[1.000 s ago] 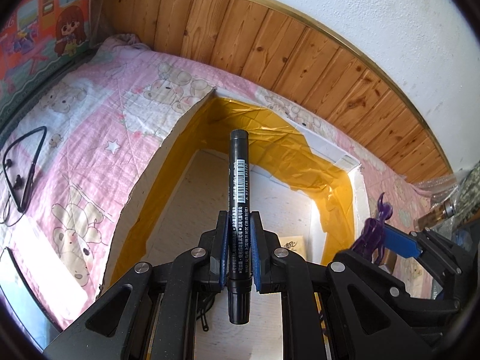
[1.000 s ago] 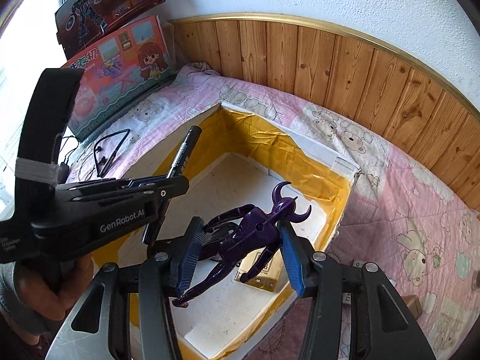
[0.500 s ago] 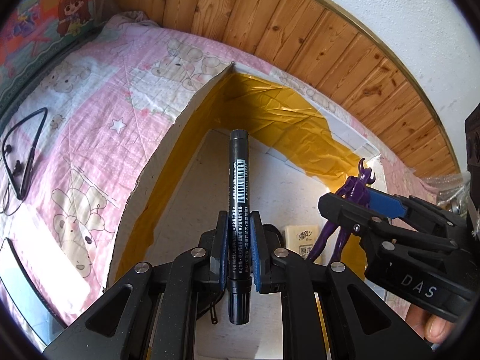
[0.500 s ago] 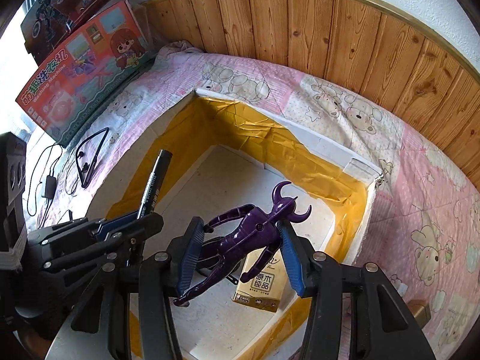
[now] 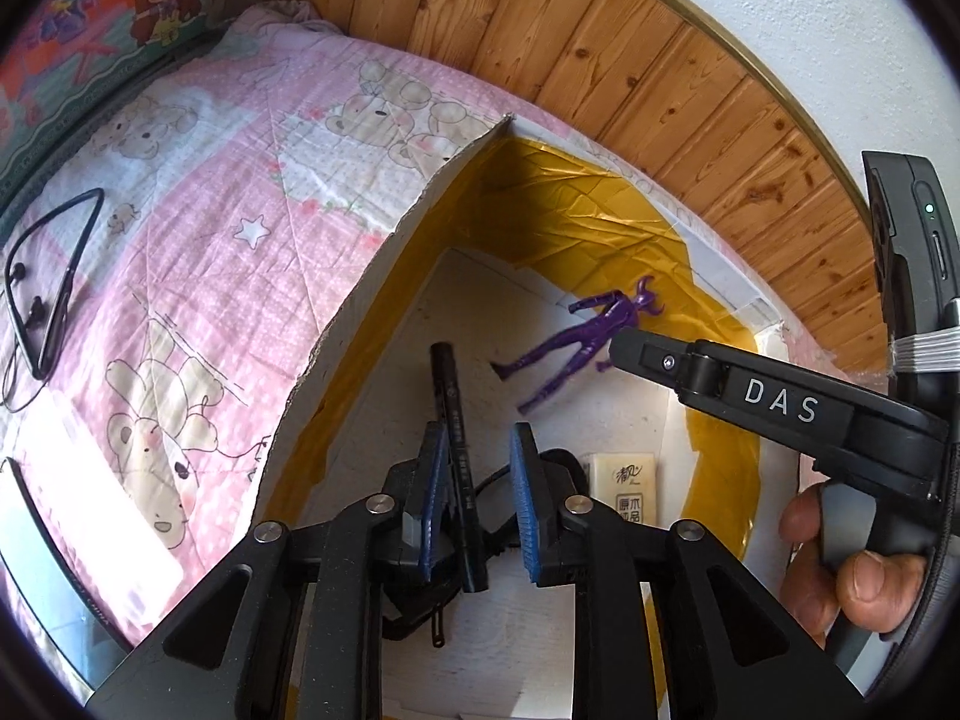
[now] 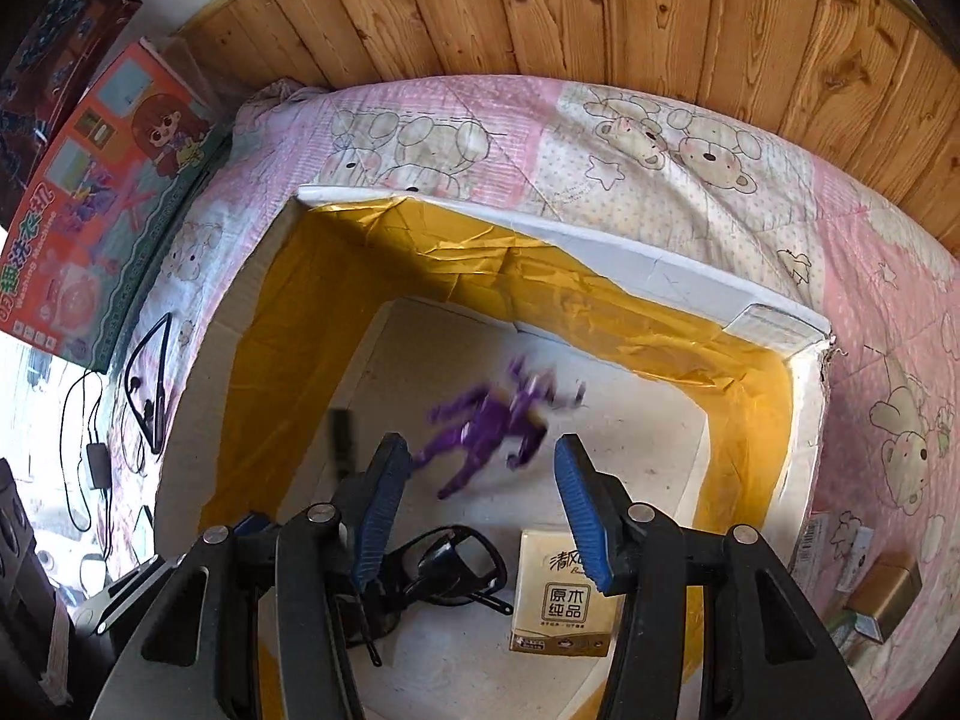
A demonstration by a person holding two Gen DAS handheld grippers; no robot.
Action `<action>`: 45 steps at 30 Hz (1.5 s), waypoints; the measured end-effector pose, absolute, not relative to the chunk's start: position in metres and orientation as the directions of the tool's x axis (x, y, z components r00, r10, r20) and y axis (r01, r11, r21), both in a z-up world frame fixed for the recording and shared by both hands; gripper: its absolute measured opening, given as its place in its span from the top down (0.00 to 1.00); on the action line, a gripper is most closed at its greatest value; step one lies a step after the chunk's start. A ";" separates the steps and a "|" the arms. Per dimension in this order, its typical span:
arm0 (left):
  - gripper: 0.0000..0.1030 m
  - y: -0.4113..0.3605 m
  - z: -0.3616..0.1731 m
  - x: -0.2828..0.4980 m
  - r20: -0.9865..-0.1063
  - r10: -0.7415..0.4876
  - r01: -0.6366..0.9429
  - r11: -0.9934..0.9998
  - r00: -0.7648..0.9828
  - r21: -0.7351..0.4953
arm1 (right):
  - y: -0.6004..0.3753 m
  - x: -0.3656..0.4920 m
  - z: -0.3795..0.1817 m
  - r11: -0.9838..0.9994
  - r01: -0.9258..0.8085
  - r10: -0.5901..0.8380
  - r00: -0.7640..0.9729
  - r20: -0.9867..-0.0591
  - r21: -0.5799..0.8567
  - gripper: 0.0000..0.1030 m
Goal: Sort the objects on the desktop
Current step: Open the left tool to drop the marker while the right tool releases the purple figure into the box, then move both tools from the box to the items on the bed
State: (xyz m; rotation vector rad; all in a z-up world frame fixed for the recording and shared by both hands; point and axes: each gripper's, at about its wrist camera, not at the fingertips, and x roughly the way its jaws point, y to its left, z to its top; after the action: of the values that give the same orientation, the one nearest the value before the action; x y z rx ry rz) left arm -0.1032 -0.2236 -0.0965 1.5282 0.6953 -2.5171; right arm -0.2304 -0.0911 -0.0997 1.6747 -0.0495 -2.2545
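A white box lined with yellow tape sits on a pink bear-print quilt. My left gripper is open over the box; a black marker leans loose against its left pad. My right gripper is open and empty above the box, and its body shows in the left wrist view. A purple horned figure lies on the box floor; it is blurred in the right wrist view. The marker shows there as a dark blur.
In the box lie black glasses and a tissue pack. On the quilt lie a black neckband earphone, toy boxes at the left, and a small gold box at the right. A wooden panel wall stands behind.
Both grippers have opened. The purple figure has dropped out of the right gripper into the box. The marker has come loose in the left gripper and tilted left.
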 end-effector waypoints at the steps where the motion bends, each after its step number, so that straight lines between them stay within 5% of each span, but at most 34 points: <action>1: 0.76 -0.223 -0.096 -0.103 -0.864 0.134 0.327 -0.889 -0.485 -0.321 | -0.091 -0.230 -0.100 -0.946 0.240 -0.277 -0.257 -0.926 0.217 0.47; 45: 0.75 -0.195 -0.027 -0.041 -0.811 0.044 0.267 -0.932 -0.584 -0.243 | -0.062 -0.091 -0.030 -0.839 0.535 -0.324 -0.351 -0.878 0.095 0.40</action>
State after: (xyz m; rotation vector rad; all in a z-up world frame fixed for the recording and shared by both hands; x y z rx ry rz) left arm -0.0414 -0.1953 -0.0269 1.3645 0.5205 -2.6367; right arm -0.0906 -0.0619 -0.0298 1.3650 0.2830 -2.2045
